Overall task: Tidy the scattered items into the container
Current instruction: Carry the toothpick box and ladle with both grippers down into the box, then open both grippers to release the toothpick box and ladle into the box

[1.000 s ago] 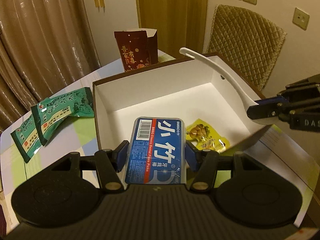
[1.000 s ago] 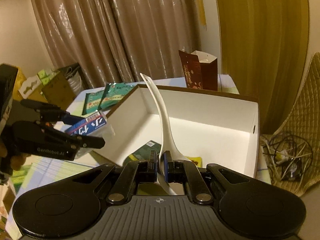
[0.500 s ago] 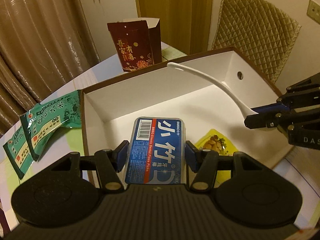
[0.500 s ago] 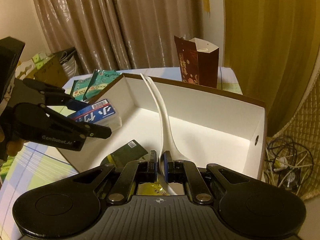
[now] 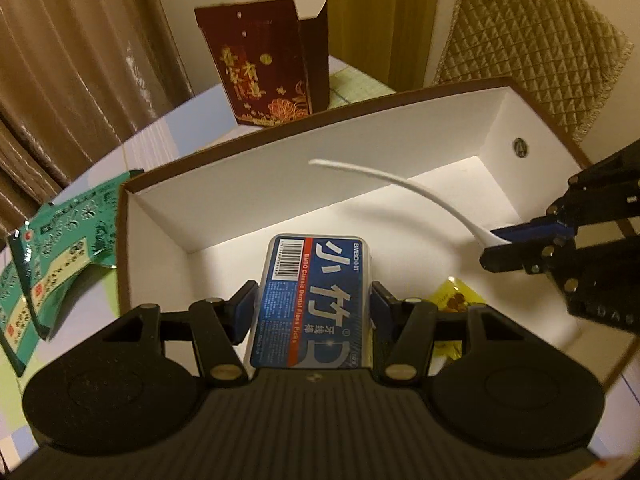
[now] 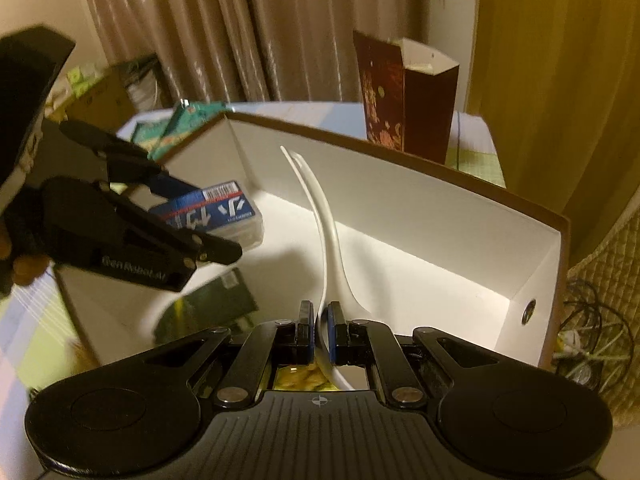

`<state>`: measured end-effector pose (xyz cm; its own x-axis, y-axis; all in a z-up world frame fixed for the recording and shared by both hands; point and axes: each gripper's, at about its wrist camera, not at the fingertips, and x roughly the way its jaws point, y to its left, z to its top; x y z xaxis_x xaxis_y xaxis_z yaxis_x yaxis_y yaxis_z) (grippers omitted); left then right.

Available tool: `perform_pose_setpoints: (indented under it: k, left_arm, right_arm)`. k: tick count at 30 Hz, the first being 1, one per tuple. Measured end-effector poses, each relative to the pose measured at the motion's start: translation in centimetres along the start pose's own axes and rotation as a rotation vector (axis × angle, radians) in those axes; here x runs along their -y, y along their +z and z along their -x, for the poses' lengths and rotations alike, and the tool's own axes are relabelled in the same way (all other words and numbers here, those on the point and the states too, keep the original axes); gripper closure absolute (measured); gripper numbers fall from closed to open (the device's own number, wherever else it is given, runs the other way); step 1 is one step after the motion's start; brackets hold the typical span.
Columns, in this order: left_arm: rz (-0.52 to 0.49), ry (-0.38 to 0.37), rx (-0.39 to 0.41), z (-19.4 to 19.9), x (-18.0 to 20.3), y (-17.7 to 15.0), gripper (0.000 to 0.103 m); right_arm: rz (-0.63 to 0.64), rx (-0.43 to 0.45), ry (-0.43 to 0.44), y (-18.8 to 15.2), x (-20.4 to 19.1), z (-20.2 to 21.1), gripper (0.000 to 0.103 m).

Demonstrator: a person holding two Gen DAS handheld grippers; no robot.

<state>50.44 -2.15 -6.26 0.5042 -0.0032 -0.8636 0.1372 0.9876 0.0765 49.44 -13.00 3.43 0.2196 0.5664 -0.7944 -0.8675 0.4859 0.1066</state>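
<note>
Right wrist: gripper (image 6: 319, 330) hides spoon (image 6: 329, 240) bowl; dark packet (image 6: 212, 308) blurred

Both wrist views look down close into the white box (image 5: 400, 136) (image 6: 420, 208) from opposite sides, sharing its interior.

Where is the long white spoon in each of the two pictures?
Left wrist view: the white spoon is at right of middle, arching over the open box, pinched by the right gripper.
Right wrist view: the spoon stands up the middle, rising from between the right gripper's fingers.
Shared landmark: the dark red paper bag behind the box's far wall.
</note>
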Motion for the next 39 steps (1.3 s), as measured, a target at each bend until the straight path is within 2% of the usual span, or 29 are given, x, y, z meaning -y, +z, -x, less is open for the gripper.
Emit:
perform_pose_setpoints:
  k: [14,16,18,23,25,27,28,31,34,39]
  left_arm:
    - [0.002,0.021,-0.091,-5.8,-0.2,1.4,0.048]
    - [-0.002,0.029,-0.086,-5.9,-0.3,1.4,0.043]
    - [-0.010,0.031,-0.075,-5.7,-0.3,1.4,0.030]
    - [-0.016,0.038,-0.055,-4.9,-0.6,1.5,0.028]
    - [-0.008,0.033,-0.048,-4.5,-0.9,1.5,0.027]
    - [0.001,0.026,-0.047,-4.0,-1.1,1.3,0.027]
    - [0.003,0.025,-0.043,-3.7,-1.2,1.3,0.026]
    - [-0.001,0.017,-0.029,-2.4,-1.2,0.9,0.023]
    - [-0.008,0.014,-0.006,-0.9,-1.1,0.4,0.017]
    - [0.004,-0.014,0.037,2.6,-0.9,-0.7,0.016]
  right_arm:
    - [0.041,-0.128,-0.042,0.9,1.8,-4.8,0.100]
    - [0.042,-0.139,-0.040,0.9,1.9,-5.2,0.100]
    - [0.038,-0.146,-0.047,0.9,1.9,-5.3,0.100]
    - [0.017,-0.150,-0.040,1.2,2.2,-5.2,0.099]
    - [0.011,-0.158,-0.040,1.2,2.2,-5.2,0.087]
    - [0.025,-0.143,-0.038,1.1,1.9,-4.8,0.032]
    - [0.043,-0.123,-0.043,1.0,1.6,-4.4,0.026]
    - [0.079,-0.115,-0.042,0.7,0.9,-3.7,0.023]
    - [0.084,-0.095,-0.035,0.5,0.4,-2.6,0.011]
    - [0.086,-0.054,-0.039,0.3,-0.5,-0.8,0.005]
